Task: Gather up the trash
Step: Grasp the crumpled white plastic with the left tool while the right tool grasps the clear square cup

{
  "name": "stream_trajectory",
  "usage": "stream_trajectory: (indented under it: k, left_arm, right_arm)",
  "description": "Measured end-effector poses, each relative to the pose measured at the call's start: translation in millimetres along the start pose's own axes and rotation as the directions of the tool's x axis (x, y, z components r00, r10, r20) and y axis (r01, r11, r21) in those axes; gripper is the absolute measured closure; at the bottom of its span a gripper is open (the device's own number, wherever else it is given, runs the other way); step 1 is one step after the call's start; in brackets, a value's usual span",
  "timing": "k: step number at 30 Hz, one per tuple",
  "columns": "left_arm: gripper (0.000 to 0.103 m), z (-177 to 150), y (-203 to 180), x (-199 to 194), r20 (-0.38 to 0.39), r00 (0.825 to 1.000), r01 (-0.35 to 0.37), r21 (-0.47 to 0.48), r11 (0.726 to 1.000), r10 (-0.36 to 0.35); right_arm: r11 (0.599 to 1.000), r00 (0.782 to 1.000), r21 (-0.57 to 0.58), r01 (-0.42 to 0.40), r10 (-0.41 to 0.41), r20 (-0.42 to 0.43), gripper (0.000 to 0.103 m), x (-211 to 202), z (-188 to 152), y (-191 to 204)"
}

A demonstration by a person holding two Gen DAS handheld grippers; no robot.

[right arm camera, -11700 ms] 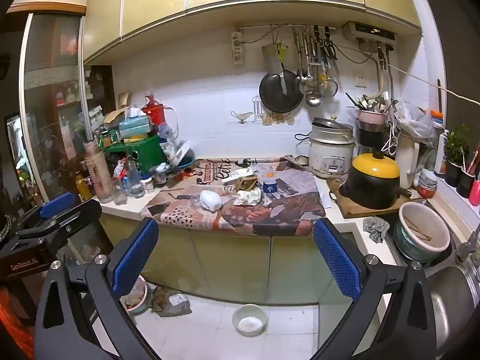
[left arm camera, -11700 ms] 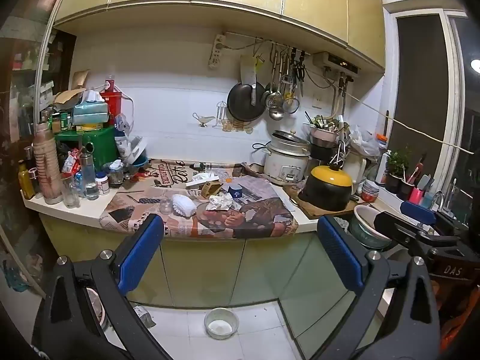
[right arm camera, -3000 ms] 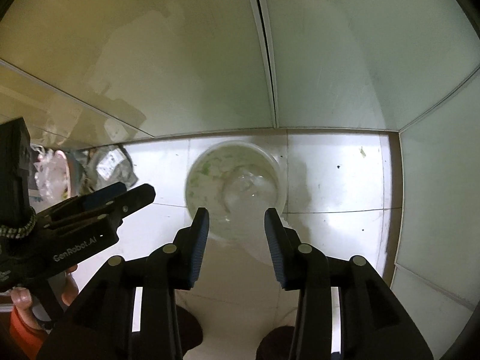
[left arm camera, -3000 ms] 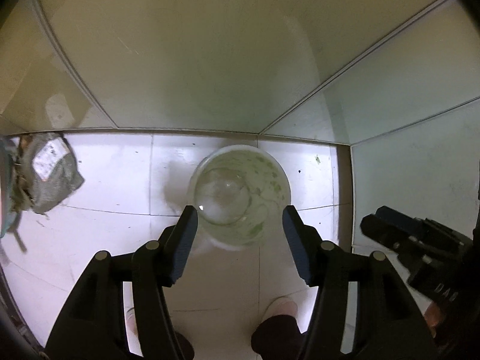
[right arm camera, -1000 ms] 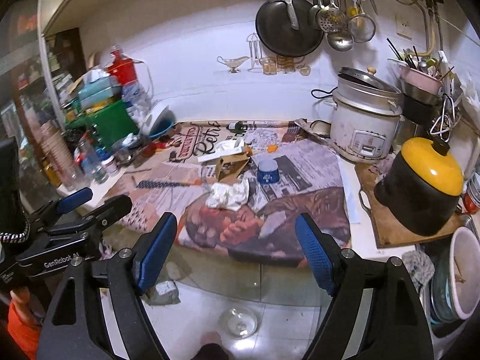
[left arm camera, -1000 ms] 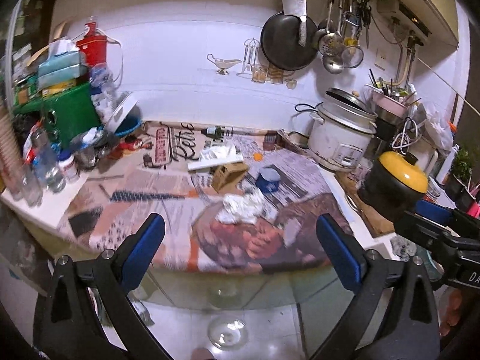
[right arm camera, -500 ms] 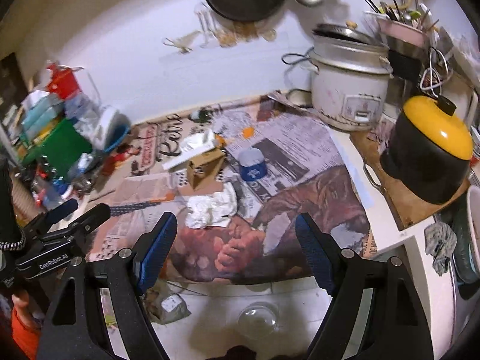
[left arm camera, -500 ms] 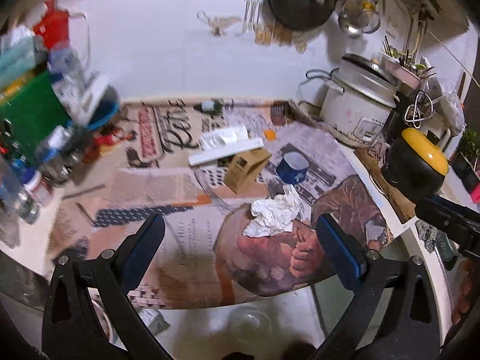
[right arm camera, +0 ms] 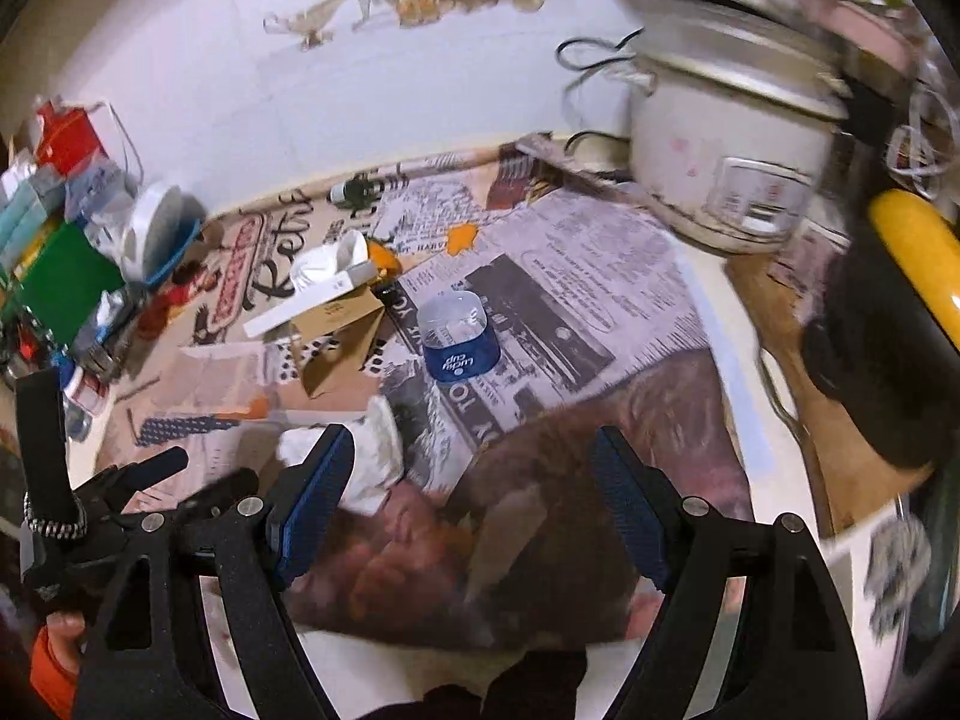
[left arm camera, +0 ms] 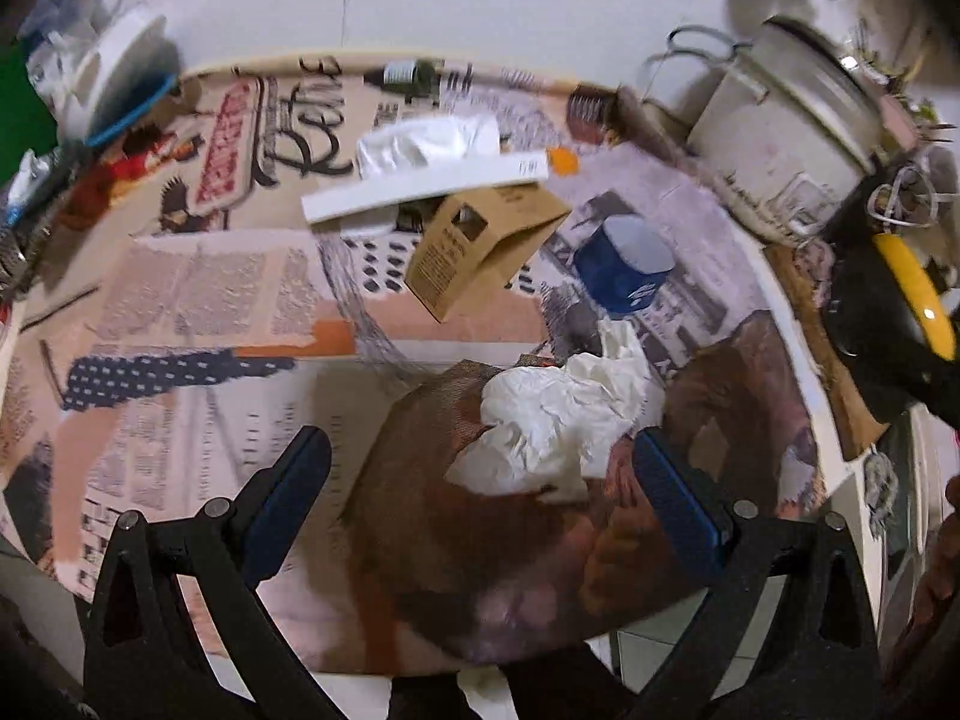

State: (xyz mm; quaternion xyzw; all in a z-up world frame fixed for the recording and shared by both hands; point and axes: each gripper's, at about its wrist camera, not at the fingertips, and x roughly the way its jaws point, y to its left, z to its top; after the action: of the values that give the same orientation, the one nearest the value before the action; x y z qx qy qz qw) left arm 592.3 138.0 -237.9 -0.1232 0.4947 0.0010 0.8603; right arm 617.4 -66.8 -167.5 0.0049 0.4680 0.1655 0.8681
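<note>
Countertop (left arm camera: 180,324): a kitchen counter is seen from above, covered edge to edge with spread newspaper, presumably laid down so the mess can be cleared off easily.

Back edge: a white rice cooker (right arm camera: 732,156) is parked against the wall at the right, with a black pot with a yellow lid (right arm camera: 888,324) beside it on a wooden board. These look like kept kitchenware, not trash.

Left end: bottles, a green box (right arm camera: 60,282) and other clutter are bunched there, too blurred to sort.

Crumpled paper (left arm camera: 558,414): the nearest piece of trash, lying near the front edge of the counter, roughly mid-length. Being soft, it can probably be pinched anywhere.

Other trash: a brown cardboard box (left arm camera: 480,246) is tipped on its side mid-counter, a flat white carton (left arm camera: 426,186) is resting across its top, and a blue paper cup (right arm camera: 459,339) is lying on its side just right of the box.

Left gripper (left arm camera: 480,498): jaws are spread wide with nothing in them; it's tilted down over the crumpled paper, which sits between and just past the fingertips. No contact can be made out.

Right gripper (right arm camera: 474,492): jaws also held well apart and empty, angled down at the front edge; the crumpled paper is partly hidden behind its left finger.

Likely step: the crumpled paper seems to be what's being lined up for a grab, probably by the left gripper.
</note>
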Motion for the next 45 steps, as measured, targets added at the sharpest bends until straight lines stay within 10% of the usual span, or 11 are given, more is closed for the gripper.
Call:
stream_trajectory:
  k: [3,13,21,45]
  left_arm:
    - [0.003,6.4,-8.7,21.9,-0.030,1.000,0.004,-0.011,1.000,-0.004]
    - [0.057,9.5,-11.7,64.7,-0.089,0.995,0.035,-0.105,0.994,-0.044]
    - [0.065,13.9,1.1,48.4,-0.030,0.999,-0.020,-0.138,0.990,0.016]
    - [0.066,-28.7,24.7,-98.4,0.182,0.979,0.075,0.110,0.991,-0.094]
  right_arm:
    - [0.999,0.997,-0.032,-0.033,0.031,-0.065,0.024,33.8,17.1,-8.8]
    - [0.990,0.966,-0.043,-0.132,0.119,-0.229,0.024,137.6,50.8,-15.7]
    - [0.989,0.969,-0.055,-0.135,0.121,-0.216,0.042,155.9,47.5,-7.4]
    - [0.987,0.988,0.150,-0.058,0.034,0.153,0.043,-29.5,-17.5,29.0]
